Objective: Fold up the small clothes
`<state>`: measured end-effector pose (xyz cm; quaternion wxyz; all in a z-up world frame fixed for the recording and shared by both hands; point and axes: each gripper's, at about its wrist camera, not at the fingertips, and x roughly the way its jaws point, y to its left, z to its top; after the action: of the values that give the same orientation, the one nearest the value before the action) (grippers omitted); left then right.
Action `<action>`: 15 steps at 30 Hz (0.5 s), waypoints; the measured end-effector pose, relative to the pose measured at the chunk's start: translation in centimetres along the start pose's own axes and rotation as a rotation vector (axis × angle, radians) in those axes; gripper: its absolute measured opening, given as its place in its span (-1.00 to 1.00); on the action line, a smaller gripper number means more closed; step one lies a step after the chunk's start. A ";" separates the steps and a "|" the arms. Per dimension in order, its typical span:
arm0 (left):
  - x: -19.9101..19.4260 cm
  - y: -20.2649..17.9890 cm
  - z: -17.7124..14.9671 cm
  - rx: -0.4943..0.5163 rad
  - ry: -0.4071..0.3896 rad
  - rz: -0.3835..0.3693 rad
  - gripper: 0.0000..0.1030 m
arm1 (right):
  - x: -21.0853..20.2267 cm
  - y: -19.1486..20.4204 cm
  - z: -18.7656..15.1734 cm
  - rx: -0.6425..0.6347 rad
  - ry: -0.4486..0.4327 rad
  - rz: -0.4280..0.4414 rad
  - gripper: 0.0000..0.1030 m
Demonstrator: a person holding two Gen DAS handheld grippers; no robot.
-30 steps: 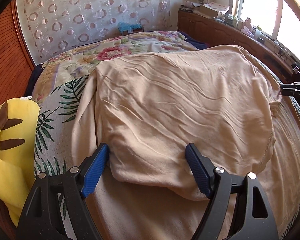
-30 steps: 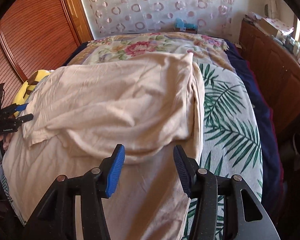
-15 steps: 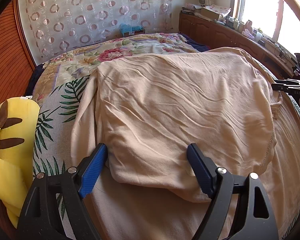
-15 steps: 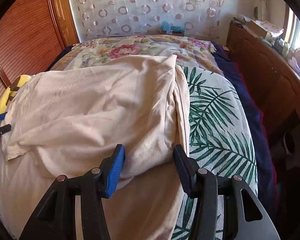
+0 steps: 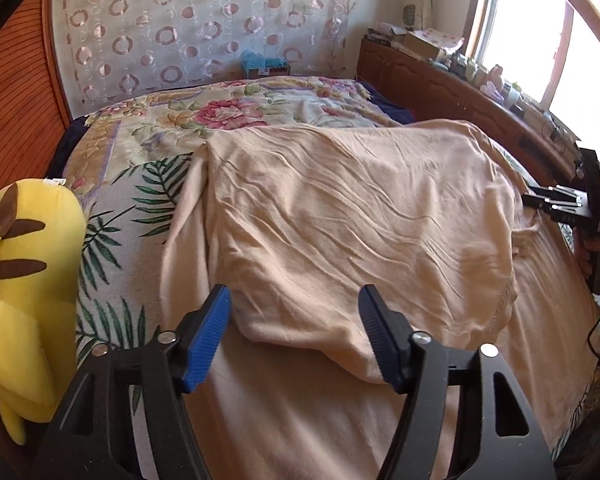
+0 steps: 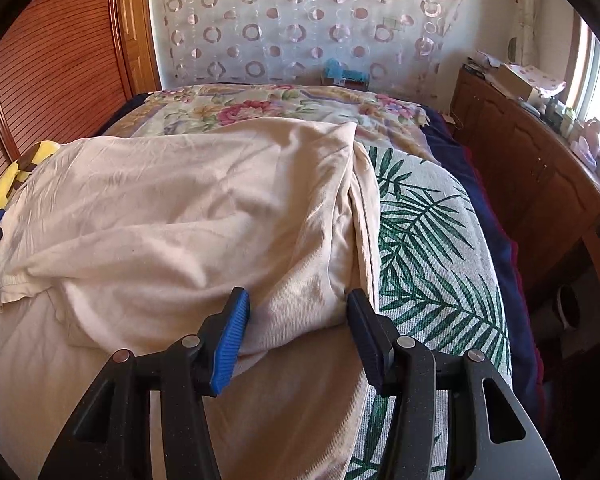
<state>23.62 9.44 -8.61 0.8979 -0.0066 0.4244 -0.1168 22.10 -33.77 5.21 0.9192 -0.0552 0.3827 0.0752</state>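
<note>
The bed [image 5: 112,216] carries everything here, its palm-leaf and flowered cover showing along both long sides and toward the headboard end. On it lies the shirt [image 5: 360,220], a big peach-coloured one already doubled over once, so a top layer rests on a wider bottom layer that runs on toward you at the foot edge. Its long axis runs across the bed, from one of your grippers to the other.

The folded-over lip is what the next move turns on. It lies straight ahead of both grippers, with the rest of the shirt stretching away from you toward the headboard end.

Your left gripper [image 5: 294,330] is spread wide and holds nothing; the rounded lip of the top layer sits between its blue pads [image 5: 204,340], but I cannot tell whether it touches them. Your right gripper [image 6: 298,332] is also wide open and empty, with the right-hand corner of that same lip bulging between its pads [image 6: 230,338], near the shirt's doubled side edge by the palm-leaf cover. Each gripper is nearest its own end of the lip, so neither needs to cross.

A yellow soft toy [image 5: 24,280] sits at the bed's left edge, apart from the shirt.
</note>
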 end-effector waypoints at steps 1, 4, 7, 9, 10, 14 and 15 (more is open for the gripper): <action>-0.1 0.3 -0.1 -0.013 0.000 0.000 0.06 | 0.0 -0.1 0.0 0.000 0.000 0.000 0.03; 0.5 0.7 -0.6 -0.028 0.035 0.015 -0.16 | 0.2 0.2 0.0 0.000 -0.001 0.000 0.03; 1.1 0.7 -0.9 -0.027 0.053 0.031 -0.17 | 0.3 0.2 0.0 0.000 -0.001 0.001 0.03; 1.2 0.7 -0.8 -0.023 0.054 0.046 -0.17 | 0.3 0.2 0.1 0.000 -0.001 0.000 0.03; 1.3 0.6 -0.6 -0.021 0.057 0.054 -0.17 | 0.3 0.2 0.0 -0.001 -0.001 0.000 0.03; 1.3 -0.2 -0.4 0.025 0.046 0.070 -0.83 | 0.3 0.2 0.1 0.000 -0.001 0.002 0.03; 1.1 -0.2 -0.2 0.028 0.039 0.078 -0.87 | 0.3 0.2 0.1 0.001 -0.002 0.003 0.03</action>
<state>24.11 9.06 -9.62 0.8933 0.0246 0.4402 -0.0876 22.33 -33.54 5.01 0.9194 -0.0540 0.3820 0.0762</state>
